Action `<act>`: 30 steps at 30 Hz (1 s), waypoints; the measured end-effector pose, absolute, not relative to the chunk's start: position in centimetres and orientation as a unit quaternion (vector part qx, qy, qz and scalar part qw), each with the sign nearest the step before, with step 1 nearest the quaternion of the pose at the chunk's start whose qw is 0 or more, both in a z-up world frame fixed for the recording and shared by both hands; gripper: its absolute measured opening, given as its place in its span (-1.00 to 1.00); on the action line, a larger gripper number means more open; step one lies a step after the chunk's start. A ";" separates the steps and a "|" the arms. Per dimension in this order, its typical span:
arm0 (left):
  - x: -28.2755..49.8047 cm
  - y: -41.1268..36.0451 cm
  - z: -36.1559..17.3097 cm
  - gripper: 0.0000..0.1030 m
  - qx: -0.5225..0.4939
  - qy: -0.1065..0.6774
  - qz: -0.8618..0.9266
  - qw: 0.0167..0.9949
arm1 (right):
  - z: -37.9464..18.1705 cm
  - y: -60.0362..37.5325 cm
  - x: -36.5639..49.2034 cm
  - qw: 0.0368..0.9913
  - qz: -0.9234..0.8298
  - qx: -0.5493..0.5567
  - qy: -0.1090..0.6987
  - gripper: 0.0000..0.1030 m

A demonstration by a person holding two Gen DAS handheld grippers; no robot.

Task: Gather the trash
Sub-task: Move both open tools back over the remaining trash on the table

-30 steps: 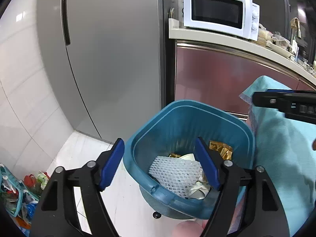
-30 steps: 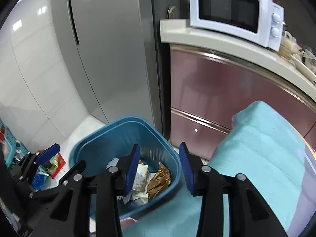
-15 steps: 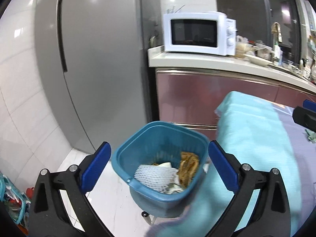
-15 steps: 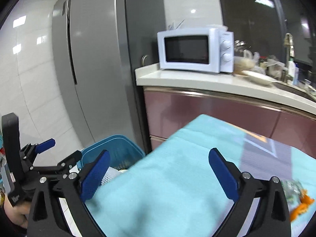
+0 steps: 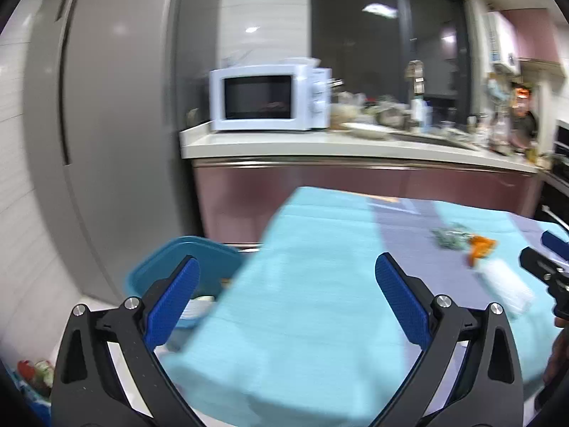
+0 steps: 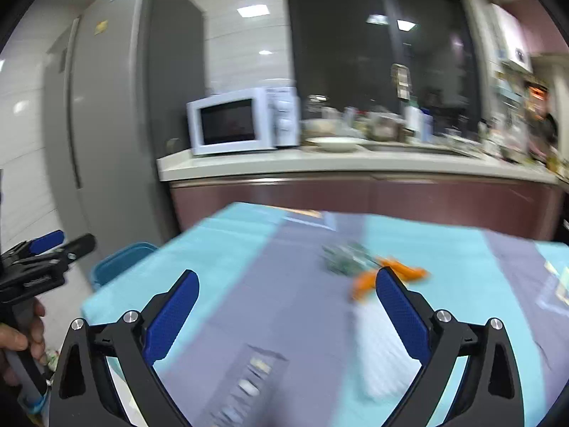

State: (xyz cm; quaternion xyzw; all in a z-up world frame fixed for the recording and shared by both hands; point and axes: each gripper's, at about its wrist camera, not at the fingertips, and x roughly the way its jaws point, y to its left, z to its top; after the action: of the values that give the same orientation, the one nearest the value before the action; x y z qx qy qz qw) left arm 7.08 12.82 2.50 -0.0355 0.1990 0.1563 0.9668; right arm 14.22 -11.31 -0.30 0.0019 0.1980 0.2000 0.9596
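Observation:
My left gripper [image 5: 286, 274] hangs open over the near left corner of the teal-clothed table [image 5: 302, 284], nothing between its fingers. The blue trash bin [image 5: 199, 249] stands on the floor left of that corner, white scraps showing inside. My right gripper [image 6: 287, 281] is open and empty above the table [image 6: 231, 249]. Ahead of it lie a crumpled green wrapper [image 6: 345, 259], an orange scrap [image 6: 409, 270] and a blurred white piece [image 6: 377, 348]. The same wrapper [image 5: 448, 238], orange scrap [image 5: 480, 247] and white piece [image 5: 505, 284] show at the right of the left wrist view.
A grey fridge [image 5: 117, 124] stands at the left. A white microwave [image 5: 266, 98] sits on the cluttered counter [image 5: 355, 146] behind the table. Colourful items [image 5: 35, 373] lie on the floor at the lower left. A hand [image 6: 21, 334] holds the left gripper's handle.
Both grippers swung away from above the bin to the right, over the table, and their jaws spread wider. The bin has slid to the left edge of both views.

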 end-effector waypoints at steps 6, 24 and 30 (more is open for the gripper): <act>5.3 6.3 0.6 0.89 -0.026 0.198 0.099 0.975 | -2.1 -17.3 12.1 0.970 0.125 0.028 0.207 0.87; 7.5 -0.6 -1.0 0.89 -0.012 0.216 -0.001 0.976 | -4.4 -20.8 10.9 0.968 0.088 0.029 0.232 0.87; 14.3 -0.4 -0.3 0.89 0.013 0.241 -0.027 0.970 | -5.3 -19.2 15.6 0.951 0.118 0.019 0.283 0.87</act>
State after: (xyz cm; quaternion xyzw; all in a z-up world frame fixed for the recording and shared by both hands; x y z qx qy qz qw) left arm 14.35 -0.43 -0.33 0.0127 0.2410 -0.0266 0.9701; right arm 15.64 -19.25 -5.35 0.0189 0.2835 0.1181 0.9515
